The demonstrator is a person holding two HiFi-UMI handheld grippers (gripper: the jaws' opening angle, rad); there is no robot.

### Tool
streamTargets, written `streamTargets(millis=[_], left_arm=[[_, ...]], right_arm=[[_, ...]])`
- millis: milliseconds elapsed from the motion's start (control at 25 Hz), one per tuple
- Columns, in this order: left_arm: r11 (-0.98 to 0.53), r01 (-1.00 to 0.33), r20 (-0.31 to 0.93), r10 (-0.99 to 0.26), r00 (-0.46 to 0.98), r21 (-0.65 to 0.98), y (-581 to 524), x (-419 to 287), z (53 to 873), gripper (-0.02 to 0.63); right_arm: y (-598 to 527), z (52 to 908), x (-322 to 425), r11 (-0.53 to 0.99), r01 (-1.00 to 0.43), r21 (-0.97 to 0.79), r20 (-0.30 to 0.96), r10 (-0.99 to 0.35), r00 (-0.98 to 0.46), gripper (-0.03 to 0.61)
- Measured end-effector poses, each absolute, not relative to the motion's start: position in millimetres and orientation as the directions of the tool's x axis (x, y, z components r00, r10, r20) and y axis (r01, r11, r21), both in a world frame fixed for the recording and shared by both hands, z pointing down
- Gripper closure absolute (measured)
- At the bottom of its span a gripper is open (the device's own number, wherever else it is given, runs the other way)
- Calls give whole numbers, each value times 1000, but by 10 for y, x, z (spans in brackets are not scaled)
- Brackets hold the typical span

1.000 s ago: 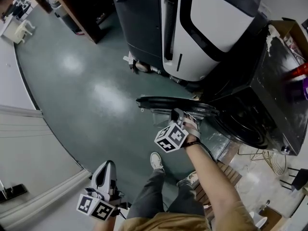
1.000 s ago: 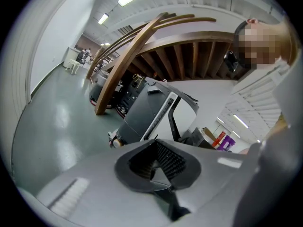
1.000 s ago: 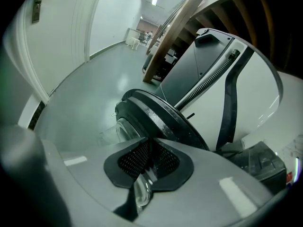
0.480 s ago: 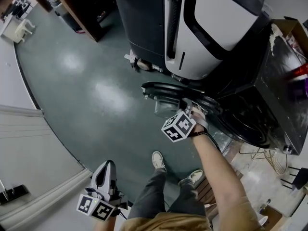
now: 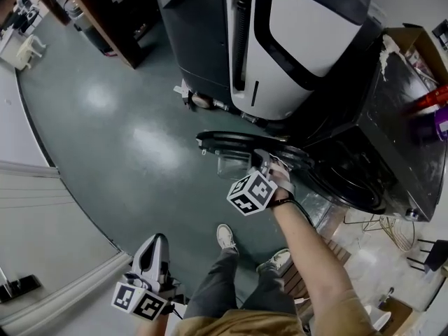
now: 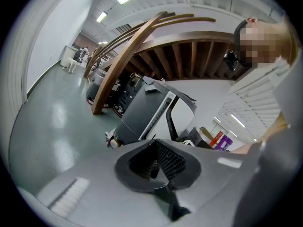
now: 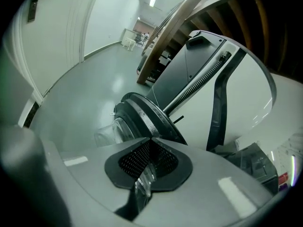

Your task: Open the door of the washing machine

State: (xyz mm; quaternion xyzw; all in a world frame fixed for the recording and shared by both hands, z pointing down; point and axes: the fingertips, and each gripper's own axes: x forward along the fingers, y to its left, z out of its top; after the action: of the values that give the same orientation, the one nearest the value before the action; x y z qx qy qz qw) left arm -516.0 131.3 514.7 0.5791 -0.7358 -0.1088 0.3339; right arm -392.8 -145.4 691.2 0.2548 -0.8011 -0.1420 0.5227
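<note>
Both claws are clenched. Left claw [image 6: 156,161] hangs empty over the floor [image 5: 126,138]. Right claw [image 7: 150,151] meets the rim of the open door [image 5: 241,144], perhaps pinching it.

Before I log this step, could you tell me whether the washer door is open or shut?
Open: the door stands swung well out from the washer, seen edge-on, and the drum mouth is uncovered.

Glossy grey-green floor [image 5: 126,138]. Tall grey-and-white machine [image 5: 301,33] upper centre. Open cardboard box [image 5: 413,44] far right. Wooden staircase beam [image 6: 124,63]. White chair [image 5: 29,47] far corner.
</note>
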Motion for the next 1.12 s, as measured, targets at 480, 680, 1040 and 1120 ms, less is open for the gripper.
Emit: streamTargets(millis=[480, 680, 1040, 1120], left_arm=[[190, -802, 319, -948, 1, 567, 960, -4682, 4927, 554], [95, -822, 290, -953, 87, 561, 702, -4262, 4753, 554], [-73, -835, 237, -942, 237, 546, 323, -3453, 4462, 554], [-110, -834, 221, -938, 267, 540, 253, -3293, 4401, 554]], right_arm=[[-1075, 6244, -3281, 852, -390, 350, 733, -508, -453, 574], [-911, 5963, -2563, 820, -498, 283, 716, -526, -459, 574], [-840, 5386, -1244, 662, -702, 263, 639, -665, -387, 574], [-820, 5283, -1000, 614, -743, 267, 617, -701, -357, 574]])
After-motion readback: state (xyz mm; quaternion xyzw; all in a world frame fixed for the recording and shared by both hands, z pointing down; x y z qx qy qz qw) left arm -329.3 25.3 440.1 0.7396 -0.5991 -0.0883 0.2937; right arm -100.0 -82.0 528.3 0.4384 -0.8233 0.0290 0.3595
